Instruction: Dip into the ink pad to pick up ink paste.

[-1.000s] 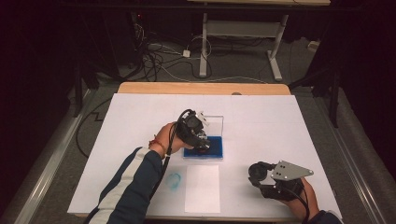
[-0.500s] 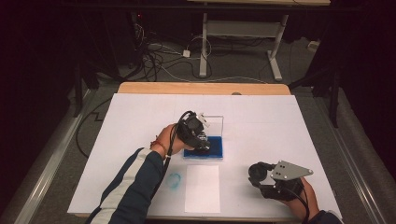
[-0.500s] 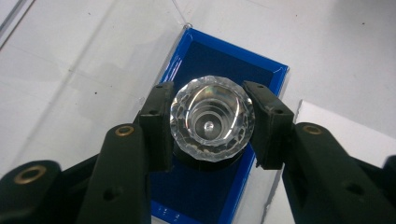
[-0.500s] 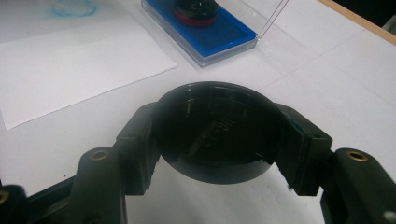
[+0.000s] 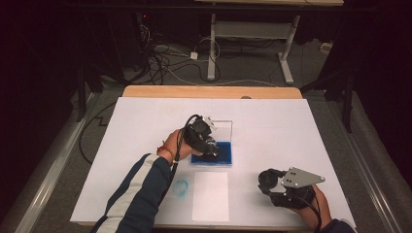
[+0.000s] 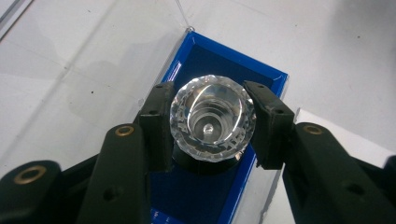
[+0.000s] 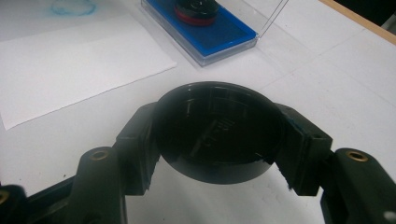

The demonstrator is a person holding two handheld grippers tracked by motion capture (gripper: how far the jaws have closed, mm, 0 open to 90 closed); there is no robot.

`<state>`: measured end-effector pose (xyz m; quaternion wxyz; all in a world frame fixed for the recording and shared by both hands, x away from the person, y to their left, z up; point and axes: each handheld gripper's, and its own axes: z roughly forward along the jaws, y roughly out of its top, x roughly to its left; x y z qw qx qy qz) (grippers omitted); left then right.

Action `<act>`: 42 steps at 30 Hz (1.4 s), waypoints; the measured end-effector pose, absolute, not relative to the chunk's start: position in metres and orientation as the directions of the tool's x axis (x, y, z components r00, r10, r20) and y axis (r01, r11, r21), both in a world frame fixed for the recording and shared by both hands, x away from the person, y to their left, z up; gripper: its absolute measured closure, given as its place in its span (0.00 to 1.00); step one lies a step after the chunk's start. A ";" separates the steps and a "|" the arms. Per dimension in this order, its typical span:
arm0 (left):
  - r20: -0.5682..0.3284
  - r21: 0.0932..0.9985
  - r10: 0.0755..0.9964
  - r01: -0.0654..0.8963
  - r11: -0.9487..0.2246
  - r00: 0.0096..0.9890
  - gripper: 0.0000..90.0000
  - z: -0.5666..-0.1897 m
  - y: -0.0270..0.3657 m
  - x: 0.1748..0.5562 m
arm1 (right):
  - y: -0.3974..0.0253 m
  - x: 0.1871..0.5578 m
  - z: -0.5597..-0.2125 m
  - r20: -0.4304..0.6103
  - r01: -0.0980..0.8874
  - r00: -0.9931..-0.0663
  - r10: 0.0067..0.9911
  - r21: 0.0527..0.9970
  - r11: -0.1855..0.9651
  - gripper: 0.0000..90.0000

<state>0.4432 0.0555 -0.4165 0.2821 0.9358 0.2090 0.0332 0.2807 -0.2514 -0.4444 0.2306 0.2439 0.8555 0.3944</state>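
Right gripper (image 5: 272, 182) sits nearest, low at the front right of the surface (image 5: 301, 126), jaws clamped on a round black cap (image 7: 217, 133). In the right gripper view the cap is held across its width, hollow side facing the camera, both pads touching its rim. Grey three-cornered plate on top of that gripper, hand behind it at the surface edge.

Just left of it: a white paper sheet (image 5: 210, 195) lying flat near the front edge. A smudgy blue ring mark (image 5: 180, 187) sits on the surface just beside the sheet's left side.

Further in, mid-surface: left gripper (image 5: 210, 145) pinching a faceted clear crystal knob (image 6: 212, 119), one pad on each side. Knob tops a stamp with a dark base, set down in the blue ink pad (image 6: 205, 186). From the right gripper view the stamp base shows a red band, sitting toward the pad's far end. Pad is in a clear case, lid (image 5: 222, 130) standing open at the back. Left forearm in a dark sleeve with a white stripe reaches in from the front.

Beyond: wooden edge of the surface, then cables on the floor.
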 end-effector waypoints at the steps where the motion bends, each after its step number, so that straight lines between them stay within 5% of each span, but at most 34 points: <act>1: -0.054 0.543 0.409 0.371 -0.753 0.911 0.60 -0.417 0.055 0.443 | -0.251 0.281 -0.444 -0.202 0.236 -0.775 0.599 0.787 0.570 0.42; 35: 0.015 0.512 0.397 0.334 -0.791 0.918 0.61 -0.413 0.051 0.436 | -0.252 0.280 -0.444 -0.204 0.240 -0.769 0.606 0.786 0.570 0.42; 42: 0.042 0.566 0.407 0.314 -0.762 0.912 0.61 -0.384 0.060 0.432 | -0.254 0.281 -0.444 -0.205 0.239 -0.765 0.610 0.790 0.565 0.42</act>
